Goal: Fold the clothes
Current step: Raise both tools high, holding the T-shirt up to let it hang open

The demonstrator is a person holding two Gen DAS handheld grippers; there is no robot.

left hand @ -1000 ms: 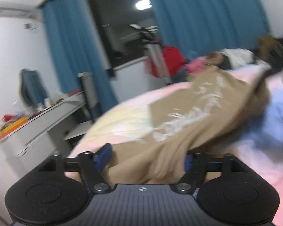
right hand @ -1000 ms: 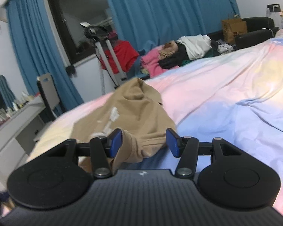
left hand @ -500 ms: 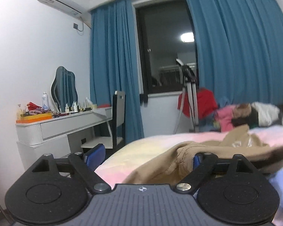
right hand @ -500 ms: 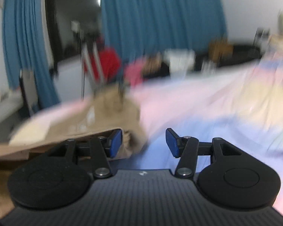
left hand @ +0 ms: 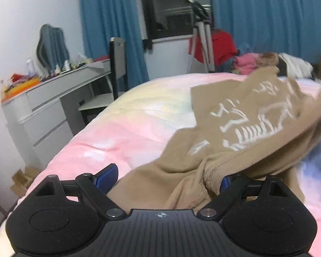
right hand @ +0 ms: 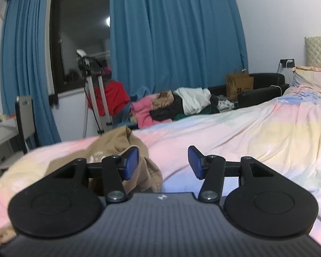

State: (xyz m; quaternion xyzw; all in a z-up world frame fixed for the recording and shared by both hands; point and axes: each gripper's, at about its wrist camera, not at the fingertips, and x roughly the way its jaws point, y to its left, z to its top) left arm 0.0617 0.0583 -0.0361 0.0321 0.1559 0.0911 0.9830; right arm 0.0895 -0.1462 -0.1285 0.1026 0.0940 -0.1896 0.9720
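Note:
A tan sweatshirt with a white print lies rumpled on the pastel bedspread. My left gripper is open just above it. The ribbed hem drapes over the right blue pad, and the left pad is bare. In the right wrist view the same sweatshirt is bunched at the left. My right gripper is open, with cloth hanging around its left finger and only bedspread between the pads.
A grey desk with drawers and a chair stand left of the bed. A tripod, a red garment and a clothes pile lie beyond it. A black sofa, paper bag and pillow are at the right.
The left view swung up toward the window, then tipped back down over the sweatshirt's print. The right view blurred with motion and is steady now. Both grippers stayed open.

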